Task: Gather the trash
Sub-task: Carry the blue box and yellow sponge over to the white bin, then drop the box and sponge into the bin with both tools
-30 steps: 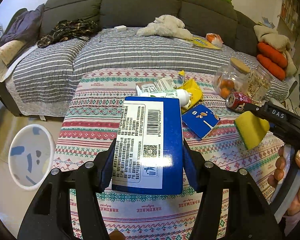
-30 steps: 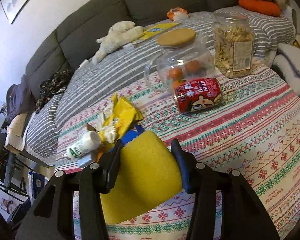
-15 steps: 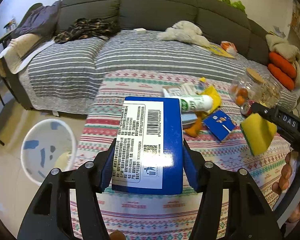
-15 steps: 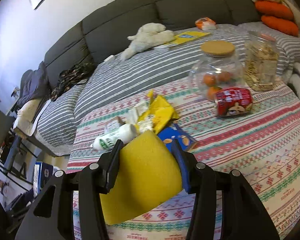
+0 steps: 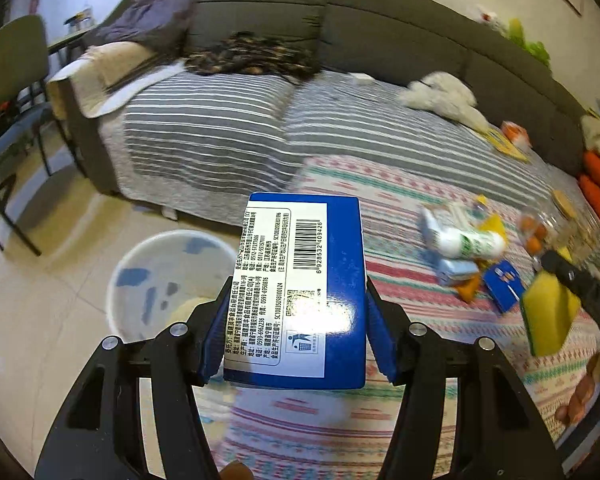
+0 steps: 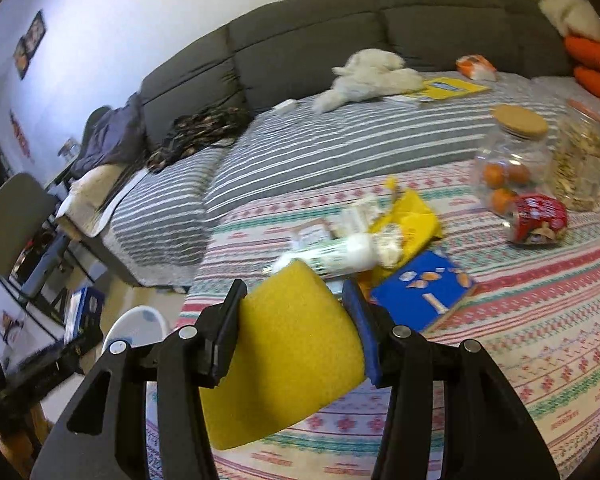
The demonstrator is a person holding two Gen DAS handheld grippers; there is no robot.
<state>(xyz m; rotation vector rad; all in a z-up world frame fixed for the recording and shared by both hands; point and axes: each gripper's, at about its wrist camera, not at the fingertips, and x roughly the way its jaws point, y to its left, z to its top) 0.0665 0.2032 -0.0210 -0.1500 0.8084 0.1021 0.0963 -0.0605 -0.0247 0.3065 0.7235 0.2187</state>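
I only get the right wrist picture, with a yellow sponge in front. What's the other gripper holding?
Observer: The left gripper is shut on a blue box, barcode label facing up.
Operator: Is there a bin anywhere?
Observer: Yes, a white bin stands on the floor beside the table, just left of the box.
Operator: Anything inside it?
Observer: Something pale shows at the bottom; I cannot tell what it is.

Two jars [image 6: 512,168], one can [image 6: 538,220], one sponge [image 6: 288,356], one bin [image 5: 160,276].
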